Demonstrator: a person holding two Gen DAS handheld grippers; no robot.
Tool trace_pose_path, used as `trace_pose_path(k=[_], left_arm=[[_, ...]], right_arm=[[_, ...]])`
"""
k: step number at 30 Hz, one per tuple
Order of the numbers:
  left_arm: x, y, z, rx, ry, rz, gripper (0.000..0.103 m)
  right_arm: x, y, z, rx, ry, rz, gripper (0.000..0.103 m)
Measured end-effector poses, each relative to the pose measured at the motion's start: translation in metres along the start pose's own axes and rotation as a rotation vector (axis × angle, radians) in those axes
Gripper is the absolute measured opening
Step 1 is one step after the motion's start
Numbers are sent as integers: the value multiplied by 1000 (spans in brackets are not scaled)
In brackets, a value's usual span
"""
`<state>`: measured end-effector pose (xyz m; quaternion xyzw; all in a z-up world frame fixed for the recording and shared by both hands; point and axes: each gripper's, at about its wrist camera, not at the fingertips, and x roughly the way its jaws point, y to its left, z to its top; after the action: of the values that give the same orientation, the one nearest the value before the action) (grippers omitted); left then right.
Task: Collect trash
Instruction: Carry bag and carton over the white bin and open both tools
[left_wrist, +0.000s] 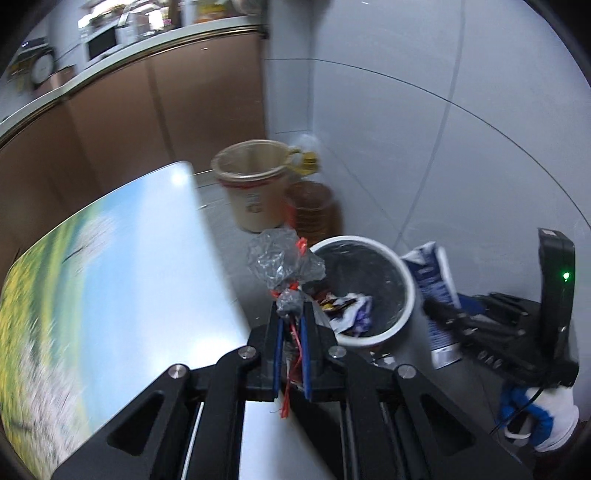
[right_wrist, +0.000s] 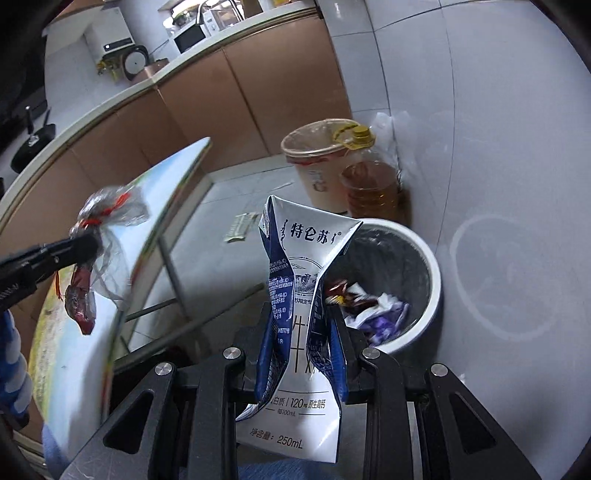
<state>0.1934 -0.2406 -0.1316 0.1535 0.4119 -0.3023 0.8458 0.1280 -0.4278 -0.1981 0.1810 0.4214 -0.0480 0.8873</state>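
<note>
Holding both pieces out over the floor, you have them lined up toward the white bin (right_wrist: 424, 295), which already contains wrappers. Your left gripper (left_wrist: 291, 325) is clenched on the crumpled plastic wrapper (left_wrist: 284, 262) with its red tie, near the bin's rim. Your right gripper (right_wrist: 301, 332) squeezes the flattened milk carton (right_wrist: 299, 295) upright between its 2 jaws, just short of the bin. Motion blur makes it hard to tell whether either piece is over the opening.
</note>
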Motion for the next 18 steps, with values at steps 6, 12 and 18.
trace_pose_path(k=[6, 12, 18], left_arm=[[68, -31, 25, 23, 115, -81, 8], [136, -42, 37, 15, 217, -53, 10], [191, -41, 46, -83, 313, -66, 11]], right_arm=[[27, -3, 20, 0, -6, -36, 28], [59, -24, 30, 52, 11, -90, 28], [107, -50, 35, 92, 82, -155, 28]])
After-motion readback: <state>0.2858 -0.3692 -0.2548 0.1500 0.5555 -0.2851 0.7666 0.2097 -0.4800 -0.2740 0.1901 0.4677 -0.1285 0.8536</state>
